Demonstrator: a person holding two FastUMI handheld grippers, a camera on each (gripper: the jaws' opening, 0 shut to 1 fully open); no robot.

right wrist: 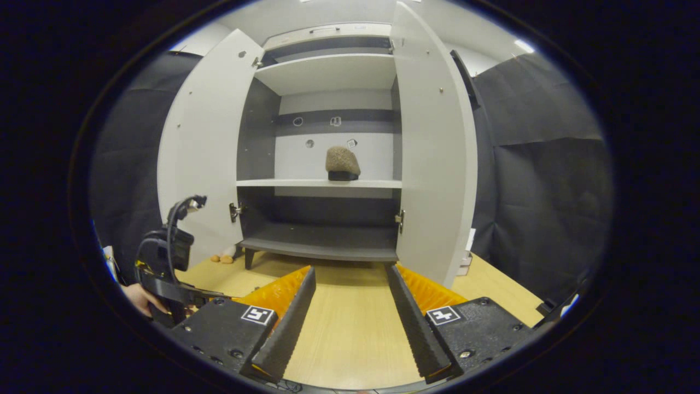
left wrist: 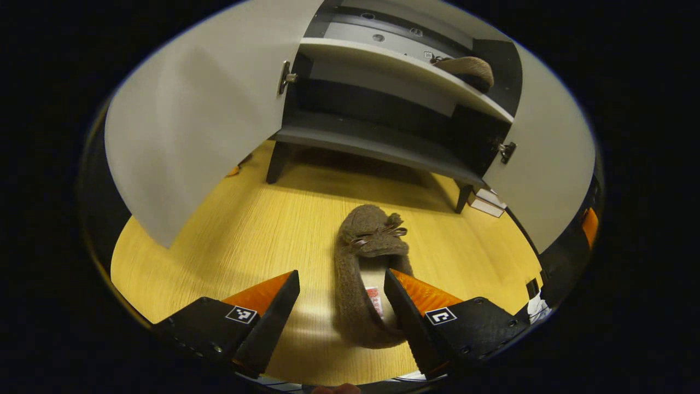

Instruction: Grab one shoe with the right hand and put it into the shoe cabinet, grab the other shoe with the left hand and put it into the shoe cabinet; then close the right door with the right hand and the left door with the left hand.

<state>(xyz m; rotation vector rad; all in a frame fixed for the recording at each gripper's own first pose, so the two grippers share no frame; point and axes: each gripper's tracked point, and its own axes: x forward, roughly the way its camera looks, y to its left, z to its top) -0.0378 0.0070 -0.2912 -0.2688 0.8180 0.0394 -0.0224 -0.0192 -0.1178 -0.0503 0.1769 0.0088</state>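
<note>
- Left door [left wrist: 191,109]: stood swung wide, clear of my approach.
- Left claw [left wrist: 342,284]: gaped open and held nothing; its right finger [left wrist: 407,306] sat over the heel opening of the second shoe [left wrist: 366,262], the left finger well off to the side.
- Second shoe: lay on the wooden surface [left wrist: 262,230] before the shoe cabinet [left wrist: 377,142], toe toward it. I judged I should shift right, straddle the heel wall, then close.
- First shoe [right wrist: 343,162]: already rested on the middle shelf [right wrist: 320,183].
- Right claw [right wrist: 350,295]: hung open, empty, well back from the cabinet.
</note>
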